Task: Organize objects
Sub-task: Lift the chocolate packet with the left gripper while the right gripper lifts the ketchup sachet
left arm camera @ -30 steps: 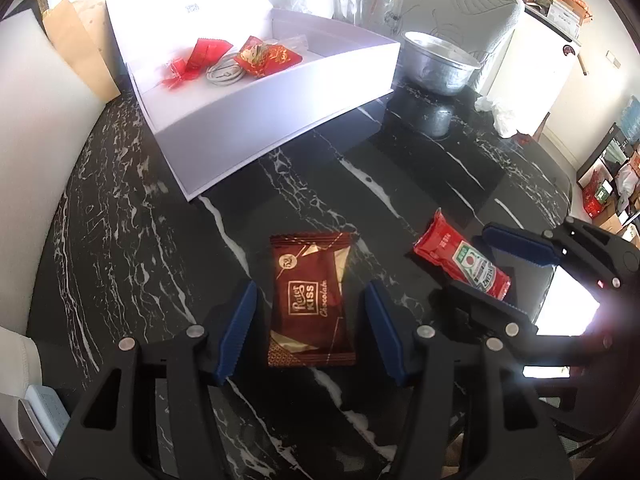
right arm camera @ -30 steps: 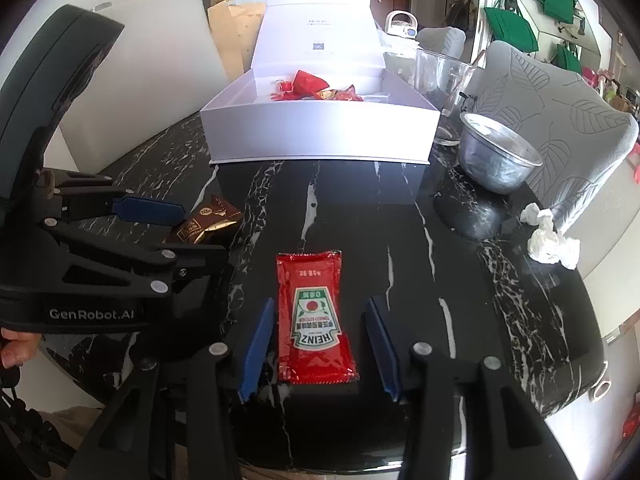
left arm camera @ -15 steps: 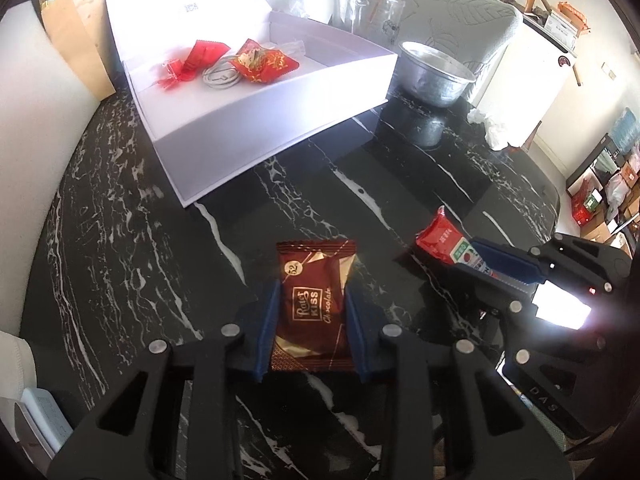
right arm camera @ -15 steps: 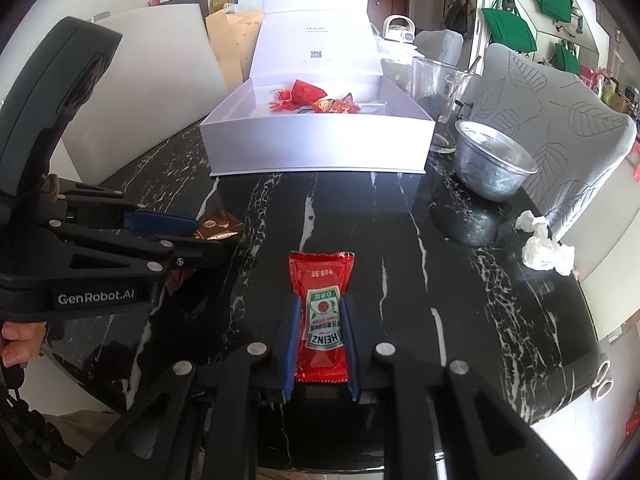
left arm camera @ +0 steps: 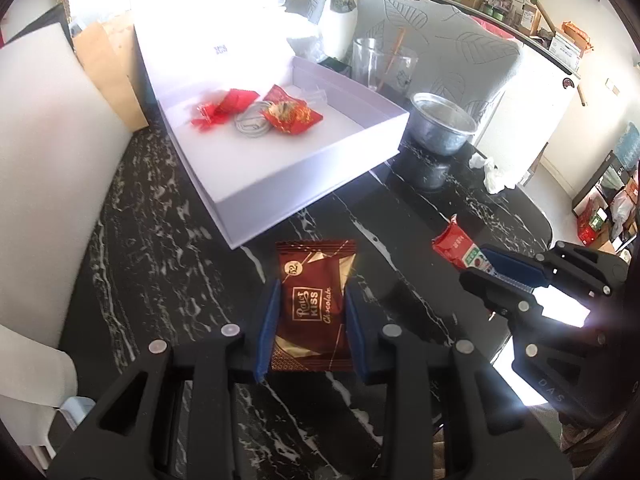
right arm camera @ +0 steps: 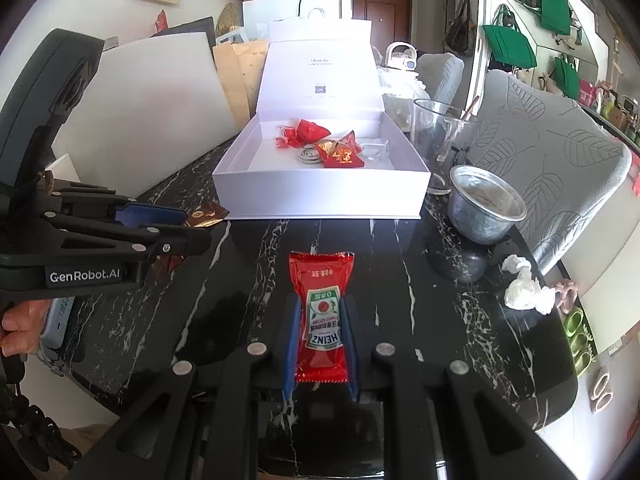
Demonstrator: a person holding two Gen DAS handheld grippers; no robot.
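Note:
My left gripper (left arm camera: 310, 322) is shut on a brown chocolate packet (left arm camera: 314, 300) and holds it above the black marble table (left arm camera: 152, 248). My right gripper (right arm camera: 319, 334) is shut on a red Heinz ketchup sachet (right arm camera: 322, 312), also lifted. The sachet (left arm camera: 458, 246) and right gripper (left arm camera: 500, 276) show at the right of the left wrist view. The left gripper (right arm camera: 176, 224) with the packet (right arm camera: 206, 216) shows at the left of the right wrist view. An open white box (right arm camera: 320, 196) ahead holds red wrappers (right arm camera: 340, 154) and a coiled white cable (left arm camera: 250, 122).
A metal bowl (right arm camera: 484, 208) and a glass jug (right arm camera: 438, 140) stand right of the box. Crumpled tissue (right arm camera: 524, 286) lies near the table's right edge. A white board (right arm camera: 152, 108) and paper bags (right arm camera: 240, 76) stand at the back left. A grey chair (right arm camera: 560, 160) is at the right.
Both grippers closed from open onto their items: left on the chocolate packet, right on the ketchup sachet. Both have since risen off the table and the view has tilted toward the box.

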